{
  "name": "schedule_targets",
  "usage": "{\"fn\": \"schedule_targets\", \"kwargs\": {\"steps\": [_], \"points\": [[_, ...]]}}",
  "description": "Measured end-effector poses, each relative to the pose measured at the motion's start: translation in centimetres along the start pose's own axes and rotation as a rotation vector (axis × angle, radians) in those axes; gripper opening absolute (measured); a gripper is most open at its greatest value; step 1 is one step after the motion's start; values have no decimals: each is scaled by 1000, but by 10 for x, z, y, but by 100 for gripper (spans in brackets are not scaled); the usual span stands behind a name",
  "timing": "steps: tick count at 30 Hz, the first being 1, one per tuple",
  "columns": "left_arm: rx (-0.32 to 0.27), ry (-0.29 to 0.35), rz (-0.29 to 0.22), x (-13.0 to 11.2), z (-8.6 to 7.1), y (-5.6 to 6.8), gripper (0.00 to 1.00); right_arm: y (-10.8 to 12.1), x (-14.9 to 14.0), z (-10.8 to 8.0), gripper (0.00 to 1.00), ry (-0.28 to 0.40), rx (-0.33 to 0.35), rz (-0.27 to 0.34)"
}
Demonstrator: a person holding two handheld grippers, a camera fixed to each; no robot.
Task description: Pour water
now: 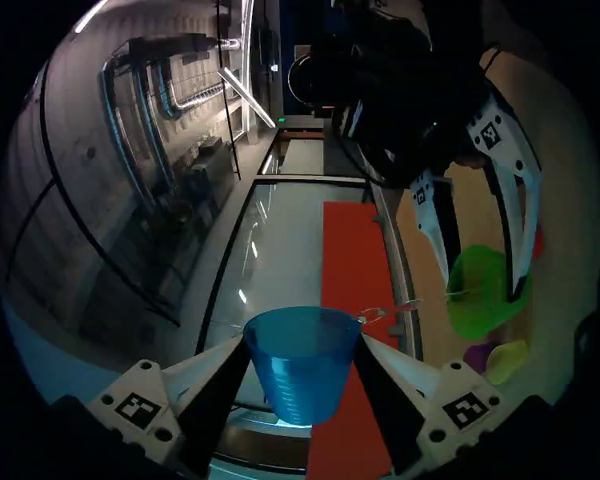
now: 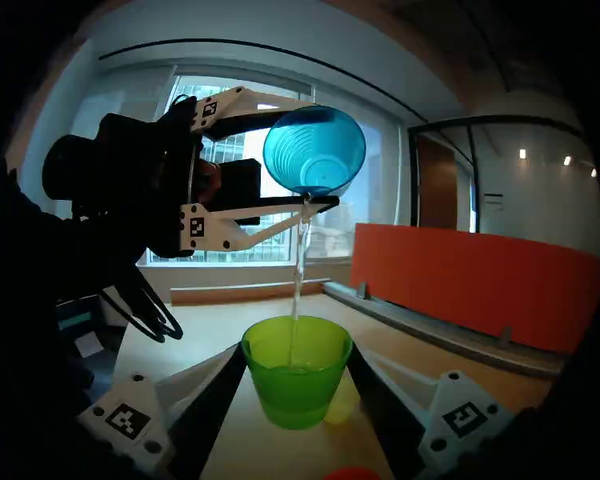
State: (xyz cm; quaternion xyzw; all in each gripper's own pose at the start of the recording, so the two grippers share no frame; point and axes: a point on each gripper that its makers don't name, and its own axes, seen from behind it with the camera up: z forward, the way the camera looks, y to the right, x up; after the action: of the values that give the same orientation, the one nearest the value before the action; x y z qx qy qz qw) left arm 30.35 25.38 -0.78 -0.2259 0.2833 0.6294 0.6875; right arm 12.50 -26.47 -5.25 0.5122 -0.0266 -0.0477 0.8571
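A blue translucent cup (image 1: 302, 364) sits between the fingers of my left gripper (image 1: 303, 376), which is shut on it. In the right gripper view that blue cup (image 2: 314, 150) is tipped over, held high by the left gripper (image 2: 300, 152). A thin stream of water (image 2: 298, 280) falls from its rim into the green cup (image 2: 297, 380). My right gripper (image 2: 297, 384) is shut on the green cup, which stands upright with water in its bottom. The left gripper view shows the green cup (image 1: 482, 290) in the right gripper (image 1: 484, 280) at the right.
An orange partition (image 2: 492, 280) runs along the right of the wooden table (image 2: 212, 328). A yellow cup (image 2: 342, 404) sits behind the green one, seen also as a yellow cup (image 1: 508, 360) beside a purple one (image 1: 478, 354). Large windows (image 2: 220, 152) stand behind.
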Motion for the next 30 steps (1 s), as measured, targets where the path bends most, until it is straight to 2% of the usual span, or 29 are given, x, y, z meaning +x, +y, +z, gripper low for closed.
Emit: {"fn": "schedule_targets", "kwargs": {"steps": [7, 20, 30], "points": [[11, 7, 35, 5, -1, -3, 86, 0, -1, -1, 91, 1, 2, 1], [10, 9, 110, 11, 0, 2, 86, 1, 2, -1, 91, 5, 2, -1], [4, 20, 140, 15, 0, 3, 86, 3, 2, -1, 91, 7, -1, 0]]}}
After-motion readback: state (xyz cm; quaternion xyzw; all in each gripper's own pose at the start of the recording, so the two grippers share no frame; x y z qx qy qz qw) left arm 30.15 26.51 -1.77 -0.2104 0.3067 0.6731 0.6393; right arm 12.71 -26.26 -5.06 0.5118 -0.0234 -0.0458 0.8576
